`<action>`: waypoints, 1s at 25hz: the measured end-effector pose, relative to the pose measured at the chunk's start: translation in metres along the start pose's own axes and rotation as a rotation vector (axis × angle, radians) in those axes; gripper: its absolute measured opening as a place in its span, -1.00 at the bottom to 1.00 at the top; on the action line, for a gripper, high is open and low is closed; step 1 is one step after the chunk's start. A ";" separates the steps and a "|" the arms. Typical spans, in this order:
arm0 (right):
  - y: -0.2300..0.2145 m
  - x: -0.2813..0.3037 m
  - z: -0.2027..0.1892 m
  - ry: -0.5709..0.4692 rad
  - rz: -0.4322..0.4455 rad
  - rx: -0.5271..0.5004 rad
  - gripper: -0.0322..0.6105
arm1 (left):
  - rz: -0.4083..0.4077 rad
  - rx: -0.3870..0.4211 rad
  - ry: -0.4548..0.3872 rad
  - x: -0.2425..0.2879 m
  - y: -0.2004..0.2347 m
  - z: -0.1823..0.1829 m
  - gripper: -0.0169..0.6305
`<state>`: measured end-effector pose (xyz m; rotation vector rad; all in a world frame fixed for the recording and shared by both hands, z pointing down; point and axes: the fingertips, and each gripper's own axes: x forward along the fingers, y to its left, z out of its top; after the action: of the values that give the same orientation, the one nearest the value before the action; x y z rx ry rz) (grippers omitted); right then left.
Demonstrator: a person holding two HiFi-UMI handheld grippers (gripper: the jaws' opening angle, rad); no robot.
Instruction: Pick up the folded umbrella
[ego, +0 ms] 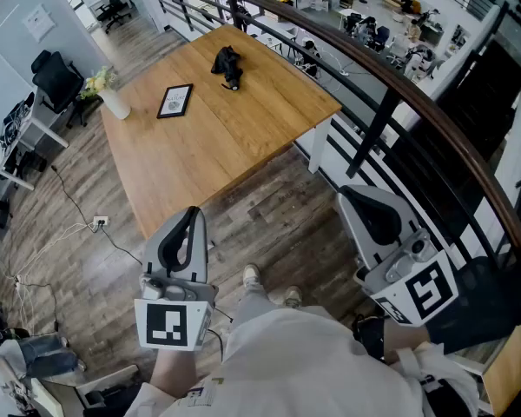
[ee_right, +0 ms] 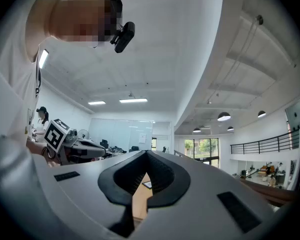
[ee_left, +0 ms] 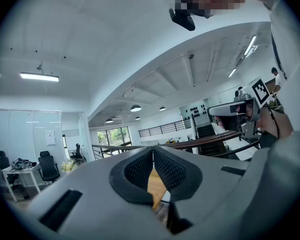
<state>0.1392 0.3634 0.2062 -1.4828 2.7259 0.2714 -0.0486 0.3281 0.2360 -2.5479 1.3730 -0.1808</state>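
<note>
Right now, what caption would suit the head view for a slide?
Both shut, the left hand-held gripper and right hand-held gripper face a wooden table bearing the folded umbrella.

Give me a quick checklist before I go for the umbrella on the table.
1. Umbrella in sight on the table: ok.
2. Umbrella free of clutter: ok; the frame and vase stand apart from it.
3. Left gripper empty: ok.
4. Right gripper empty: ok.
5. A gripper open for the grasp: not ok; both are shut.
6. Grippers within reach of the umbrella: not ok; both are short of the table's near edge.
</note>
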 end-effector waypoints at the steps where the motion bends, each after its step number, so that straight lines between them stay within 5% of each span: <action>1: 0.000 0.000 0.001 -0.005 0.002 0.000 -0.81 | 0.002 -0.004 0.000 0.000 0.001 0.001 -0.87; 13: -0.009 -0.011 0.013 -0.066 -0.014 0.044 -0.80 | 0.014 0.004 0.015 -0.004 -0.002 0.002 -0.88; 16: -0.010 -0.013 0.020 -0.076 -0.006 0.041 0.03 | 0.014 0.000 0.016 -0.002 -0.004 0.006 -0.88; 25: -0.018 -0.024 0.021 -0.065 -0.016 0.019 0.09 | -0.024 0.021 0.007 0.007 -0.020 0.015 -0.87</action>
<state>0.1658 0.3773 0.1858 -1.4641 2.6576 0.2864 -0.0251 0.3351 0.2272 -2.5495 1.3362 -0.2078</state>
